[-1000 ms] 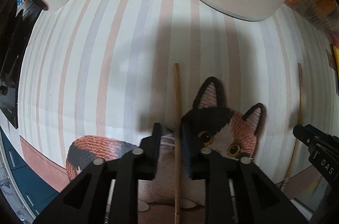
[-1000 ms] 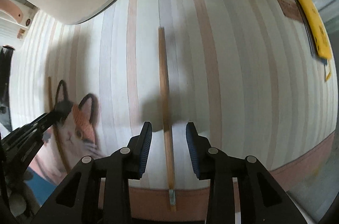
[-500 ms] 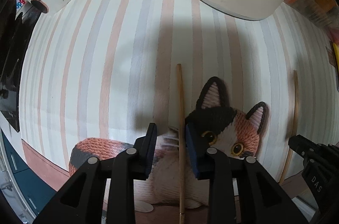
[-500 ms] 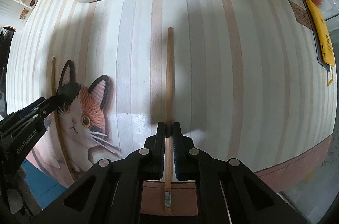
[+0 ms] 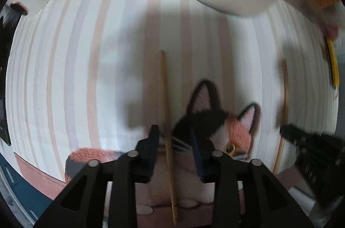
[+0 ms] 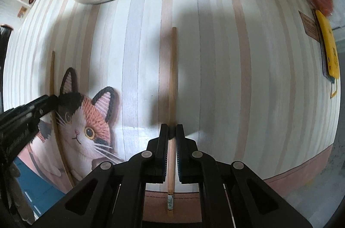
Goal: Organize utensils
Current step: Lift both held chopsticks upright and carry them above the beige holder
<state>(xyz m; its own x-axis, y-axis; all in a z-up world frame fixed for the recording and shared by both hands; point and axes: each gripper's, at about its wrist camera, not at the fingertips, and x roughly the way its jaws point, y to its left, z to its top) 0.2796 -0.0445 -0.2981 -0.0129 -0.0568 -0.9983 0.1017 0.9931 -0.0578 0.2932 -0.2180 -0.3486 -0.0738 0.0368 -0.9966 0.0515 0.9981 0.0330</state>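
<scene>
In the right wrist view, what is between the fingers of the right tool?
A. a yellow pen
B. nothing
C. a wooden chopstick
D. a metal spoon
C: the right tool is shut on a wooden chopstick, whose thin shaft runs out past the fingertips over the striped mat.

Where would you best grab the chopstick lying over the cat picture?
Probably across the thin shaft of the chopstick, near its lower end, coming straight down from above. It lies flat on the mat, so only its long sides offer a pinch; the left hand-held gripper already straddles it there.

home dining table | striped cat placemat (image 6: 215, 55) | chopsticks (image 6: 172, 77)
</scene>
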